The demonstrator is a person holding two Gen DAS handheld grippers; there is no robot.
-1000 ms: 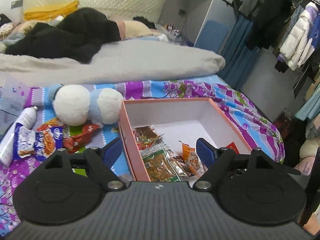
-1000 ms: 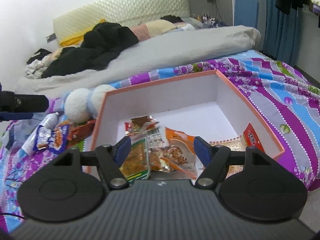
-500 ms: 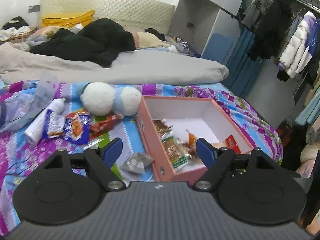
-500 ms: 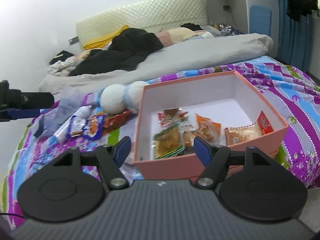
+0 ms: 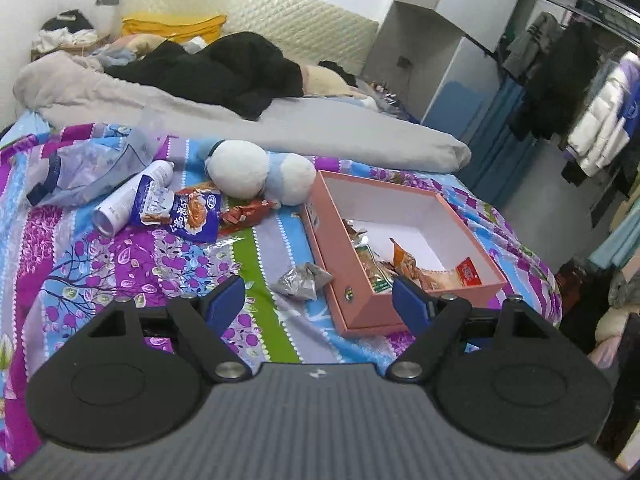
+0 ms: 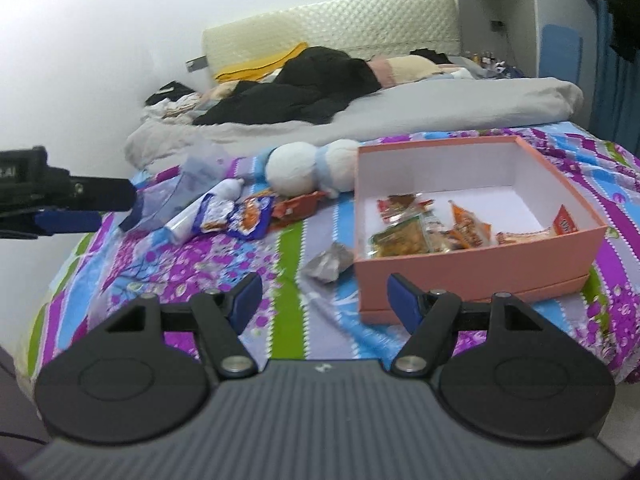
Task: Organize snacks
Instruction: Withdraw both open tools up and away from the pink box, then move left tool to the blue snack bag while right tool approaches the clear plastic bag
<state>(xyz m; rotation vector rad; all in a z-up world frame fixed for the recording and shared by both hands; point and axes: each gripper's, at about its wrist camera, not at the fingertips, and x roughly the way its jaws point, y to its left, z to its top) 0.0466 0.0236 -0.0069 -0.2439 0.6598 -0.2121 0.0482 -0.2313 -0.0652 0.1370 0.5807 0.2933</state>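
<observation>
On the bed | left gripper [image 5: 318, 300] and right gripper [image 6: 324, 298] both wide open, empty | box [image 5: 436, 304] holds some snacks; 3 packets [image 5: 192, 212] and foil pouch [image 5: 302, 280] outside | risk: pouch crumples, slips from pinch; bottle [image 5: 128, 196] grabbed by mistake

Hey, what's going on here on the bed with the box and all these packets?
Someone is sorting snacks into an open pink cardboard box on the patterned bedspread. Several packets already lie inside. Both handheld grippers, left gripper and right gripper, are open and empty. Outside the box there remain a crumpled silver packet, a blue-and-white noodle packet and a red wrapper near a white plush toy.
</observation>
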